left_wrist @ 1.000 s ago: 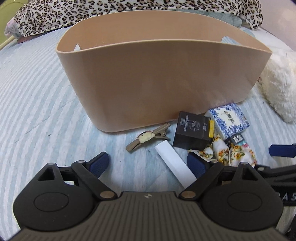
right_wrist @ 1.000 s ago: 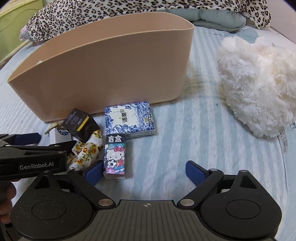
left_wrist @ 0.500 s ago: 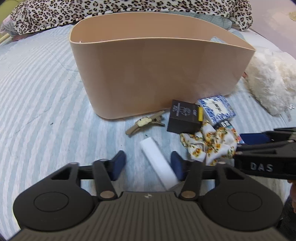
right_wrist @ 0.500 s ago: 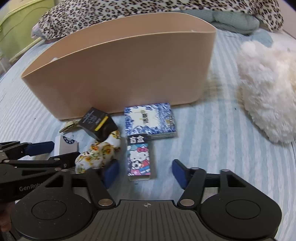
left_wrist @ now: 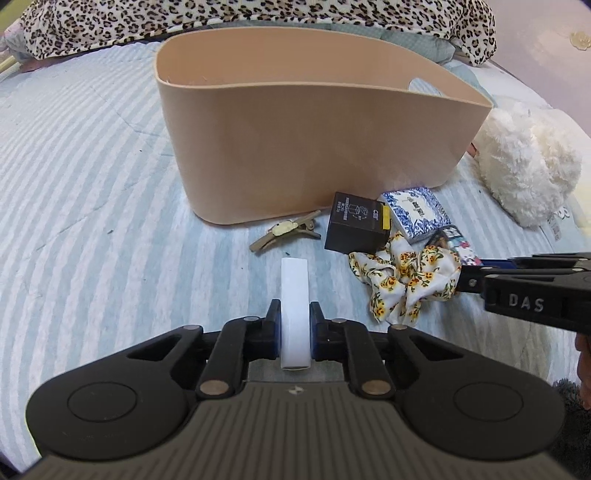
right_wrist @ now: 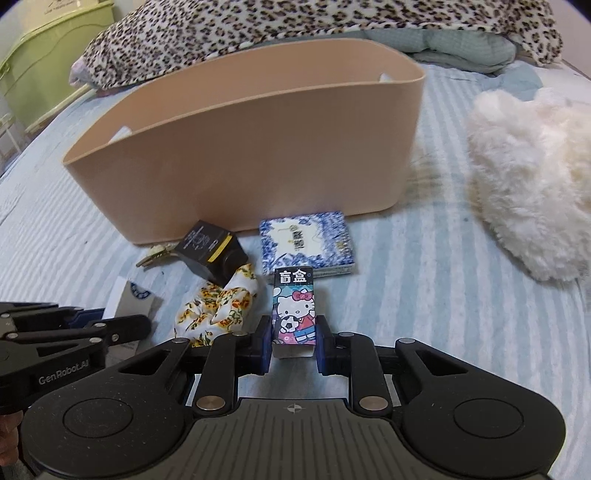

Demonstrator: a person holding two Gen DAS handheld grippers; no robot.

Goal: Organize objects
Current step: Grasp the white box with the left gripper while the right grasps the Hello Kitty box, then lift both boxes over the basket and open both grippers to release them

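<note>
My left gripper [left_wrist: 294, 325] is shut on a long white box [left_wrist: 294, 295] that lies on the striped bed; the box also shows in the right wrist view [right_wrist: 135, 299]. My right gripper [right_wrist: 293, 336] is shut on a Hello Kitty box [right_wrist: 294, 306], seen partly in the left wrist view [left_wrist: 461, 247]. Between them lie a floral scrunchie [left_wrist: 406, 280], a black box [left_wrist: 356, 225], a blue-patterned box [right_wrist: 306, 243] and a hair clip [left_wrist: 284, 232]. A tan basket [left_wrist: 314, 155] stands just behind them.
A white fluffy plush [right_wrist: 532, 192] lies to the right of the basket. A leopard-print blanket [right_wrist: 295, 26] runs along the back of the bed. A green cabinet [right_wrist: 40, 59] stands at the far left.
Both grippers have closed from wide open: the left onto the white box, the right onto the Hello Kitty box. Both have moved forward to their boxes.
</note>
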